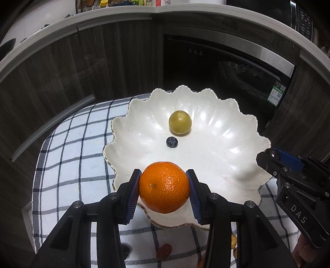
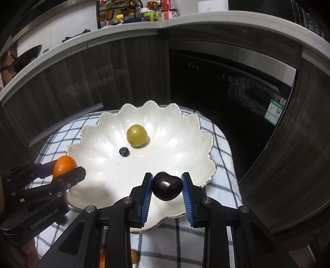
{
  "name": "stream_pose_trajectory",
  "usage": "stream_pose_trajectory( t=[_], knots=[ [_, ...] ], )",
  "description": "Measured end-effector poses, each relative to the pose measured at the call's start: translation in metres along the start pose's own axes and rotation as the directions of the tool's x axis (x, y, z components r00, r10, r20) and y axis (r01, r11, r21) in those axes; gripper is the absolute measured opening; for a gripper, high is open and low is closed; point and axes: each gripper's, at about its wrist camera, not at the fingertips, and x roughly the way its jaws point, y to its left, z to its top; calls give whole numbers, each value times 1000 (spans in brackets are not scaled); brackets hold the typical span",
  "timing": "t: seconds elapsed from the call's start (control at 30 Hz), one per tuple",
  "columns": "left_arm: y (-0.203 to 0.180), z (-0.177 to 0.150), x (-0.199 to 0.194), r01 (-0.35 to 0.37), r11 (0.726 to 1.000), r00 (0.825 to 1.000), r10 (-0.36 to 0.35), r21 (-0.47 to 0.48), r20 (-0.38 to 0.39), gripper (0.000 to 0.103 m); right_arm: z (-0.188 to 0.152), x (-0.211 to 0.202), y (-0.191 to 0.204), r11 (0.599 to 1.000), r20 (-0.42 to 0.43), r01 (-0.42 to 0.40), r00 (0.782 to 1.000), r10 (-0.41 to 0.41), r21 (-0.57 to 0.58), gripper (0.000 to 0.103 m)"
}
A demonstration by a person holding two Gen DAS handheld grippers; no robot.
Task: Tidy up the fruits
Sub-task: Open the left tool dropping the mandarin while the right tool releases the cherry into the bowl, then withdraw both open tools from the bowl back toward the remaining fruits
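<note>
Gleaming dimpled orange (image 1: pixel 164 186), glossy dark cherry (image 2: pixel 167 186)

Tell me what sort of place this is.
Most likely a home kitchen. A pale countertop runs over dark wood cabinets, a rack of jars and bottles stands on it, and a built-in appliance with a black glass door sits below. A wok rests at the left.
</note>
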Motion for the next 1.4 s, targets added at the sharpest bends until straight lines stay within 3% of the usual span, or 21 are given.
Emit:
stream_pose_trajectory(
  t=[0.4,0.43,0.47,0.53,0.6,0.67,0.87,1.4],
  knots=[
    [-5,0,17,6,1000,1000,-6,9,-29,45,-4,21,-2,1000,-37,-7,999,7,-2,31],
    [-6,0,19,5,1000,1000,-4,14,-31,46,-4,22,-2,1000,-37,-12,999,12,-1,31],
    [-7,0,19,7,1000,999,-6,16,-31,54,-4,22,-2,1000,-36,-9,999,9,-2,31],
    [-7,0,16,-11,1000,1000,11,18,-11,68,-3,21,-2,1000,-30,4,1000,-4,-1,40],
    [-7,1,14,-15,1000,1000,15,19,-1,72,-1,18,-4,1000,-15,15,1000,-15,7,63],
    [-5,2,13,-23,1000,1000,23,18,1,79,0,14,-5,999,7,41,999,-41,16,72],
    [4,5,1,-59,998,998,59,-16,34,101,7,4,-11,995,34,85,996,-87,49,85],
    [10,5,-41,-107,994,990,110,-38,92,102,17,-34,-3,994,94,100,990,-103,40,89]
  ],
)
